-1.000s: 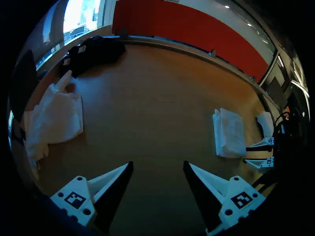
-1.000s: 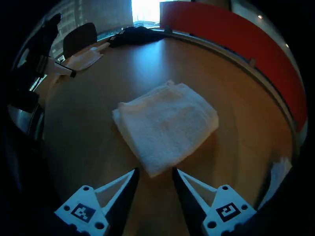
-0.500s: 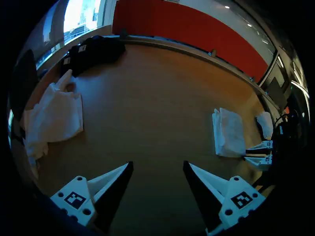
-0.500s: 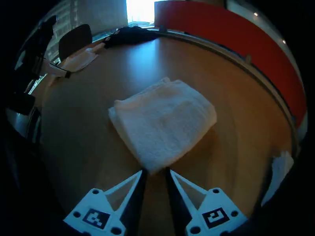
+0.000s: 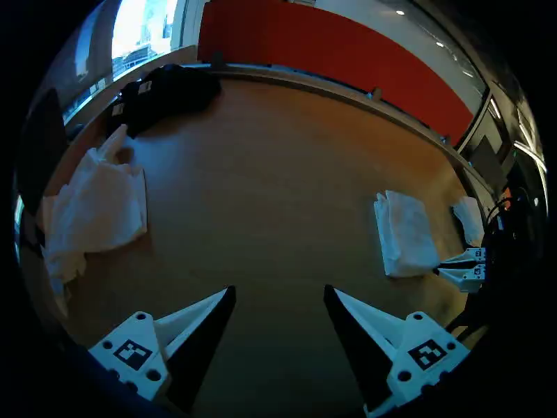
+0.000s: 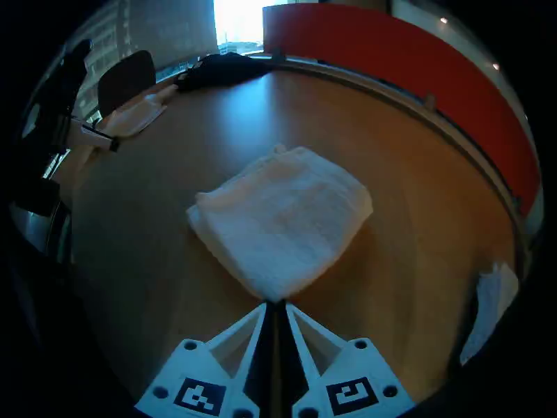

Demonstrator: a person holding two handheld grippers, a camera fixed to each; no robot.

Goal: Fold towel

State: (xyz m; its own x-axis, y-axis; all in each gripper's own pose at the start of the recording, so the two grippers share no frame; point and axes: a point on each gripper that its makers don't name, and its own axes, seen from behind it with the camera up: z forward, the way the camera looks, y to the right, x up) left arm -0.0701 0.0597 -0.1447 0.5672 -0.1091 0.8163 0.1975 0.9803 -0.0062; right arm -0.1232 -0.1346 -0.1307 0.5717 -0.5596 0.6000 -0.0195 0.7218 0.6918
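In the left gripper view, a crumpled white cloth (image 5: 97,209) lies along the left edge of the bench (image 5: 264,188). A black bag (image 5: 167,90) sits beyond it at the far left corner. My left gripper (image 5: 278,291) hangs over the near edge with its fingers (image 5: 209,313) spread wide. They hold nothing and touch nothing, with bare wood between them. Towards the right edge lies the towel (image 5: 404,233), folded into a flat oblong. My right gripper (image 5: 456,268) reaches in from the right at its near corner. Just past that, by the right edge, lies a small white cloth (image 5: 470,219).

In the right gripper view, a chair (image 6: 125,76) stands off the bench's left side. The crumpled cloth (image 6: 136,115) lies beside it, and the bag (image 6: 223,66) is at the far edge. The folded towel (image 6: 282,219) lies in the middle of the bench (image 6: 418,209), turned so one corner points at me. My right gripper (image 6: 276,305) has its fingers (image 6: 244,334) drawn together with only a thin dark slit between them. Their tips are pinched on that near corner, and the rest of the towel lies flat on the wood. The small white cloth (image 6: 491,306) lies at the near right edge.
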